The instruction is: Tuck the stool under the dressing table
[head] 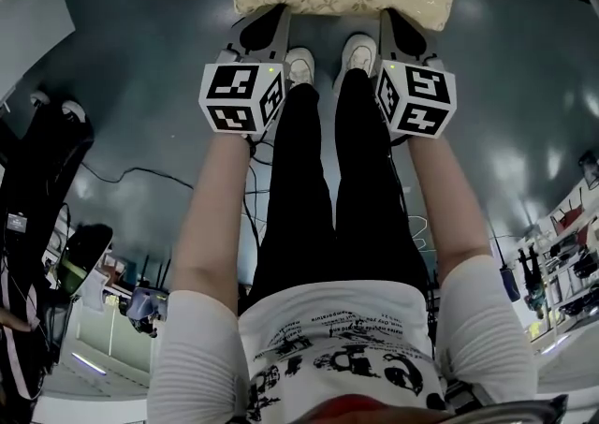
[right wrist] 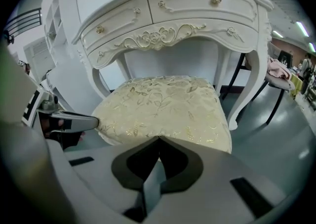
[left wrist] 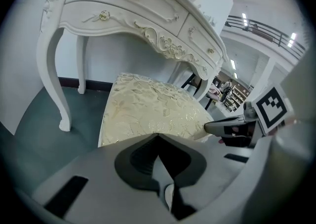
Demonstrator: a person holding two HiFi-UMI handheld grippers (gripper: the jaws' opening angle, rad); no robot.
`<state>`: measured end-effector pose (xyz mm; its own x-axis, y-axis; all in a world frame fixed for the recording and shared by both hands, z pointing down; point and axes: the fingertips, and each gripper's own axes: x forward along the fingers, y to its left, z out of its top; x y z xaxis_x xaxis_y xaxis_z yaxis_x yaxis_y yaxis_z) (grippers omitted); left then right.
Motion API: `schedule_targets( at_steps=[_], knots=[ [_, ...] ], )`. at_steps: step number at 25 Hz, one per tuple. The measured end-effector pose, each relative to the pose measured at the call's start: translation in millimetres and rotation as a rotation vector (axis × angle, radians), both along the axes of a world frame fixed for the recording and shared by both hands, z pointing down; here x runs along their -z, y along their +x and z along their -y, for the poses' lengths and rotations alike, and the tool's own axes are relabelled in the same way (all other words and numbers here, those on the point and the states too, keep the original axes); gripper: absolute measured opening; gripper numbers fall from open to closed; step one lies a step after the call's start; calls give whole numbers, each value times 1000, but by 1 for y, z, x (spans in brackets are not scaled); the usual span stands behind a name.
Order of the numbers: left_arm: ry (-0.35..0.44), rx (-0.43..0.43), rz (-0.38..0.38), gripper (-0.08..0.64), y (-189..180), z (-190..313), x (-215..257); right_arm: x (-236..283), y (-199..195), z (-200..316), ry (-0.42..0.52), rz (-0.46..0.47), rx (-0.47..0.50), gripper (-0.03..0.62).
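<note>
the stool (right wrist: 163,107) stands on the floor (head: 140,85) in front of the dressing table (right wrist: 173,15), its far end between the table's front legs and its near end towards me. i read the left gripper (left wrist: 158,136) with fingers clenched together, nothing between them, their tips at the near left corner of the cushion. the right gripper (right wrist: 159,140) is the same: fingers clenched, empty, tips at the near right corner. in the head view, the person's shoes (head: 299,65) sit just behind the stool, between both grippers.
</note>
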<state>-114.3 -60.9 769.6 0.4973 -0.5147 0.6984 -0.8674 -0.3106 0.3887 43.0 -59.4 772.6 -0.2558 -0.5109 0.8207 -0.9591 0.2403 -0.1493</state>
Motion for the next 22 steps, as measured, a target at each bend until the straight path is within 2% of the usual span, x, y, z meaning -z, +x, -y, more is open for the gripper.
schedule_targets(
  at_steps=[4, 10, 13, 19, 22],
  knots=[
    [43, -7, -13, 20, 1, 13, 0, -1, 1, 16, 31, -25, 6, 17],
    [112, -5, 37, 20, 19, 38, 1, -1, 17, 47, 78, -34, 46, 17],
    [117, 6, 40, 20, 22, 52, 1, 0, 19, 63, 98, -51, 63, 17],
    [150, -27, 67, 20, 27, 82, -1, -2, 22, 101, 194, -92, 85, 17],
    [136, -6, 73, 20, 26, 99, -1, -1, 20, 119, 195, -98, 89, 17]
  ],
)
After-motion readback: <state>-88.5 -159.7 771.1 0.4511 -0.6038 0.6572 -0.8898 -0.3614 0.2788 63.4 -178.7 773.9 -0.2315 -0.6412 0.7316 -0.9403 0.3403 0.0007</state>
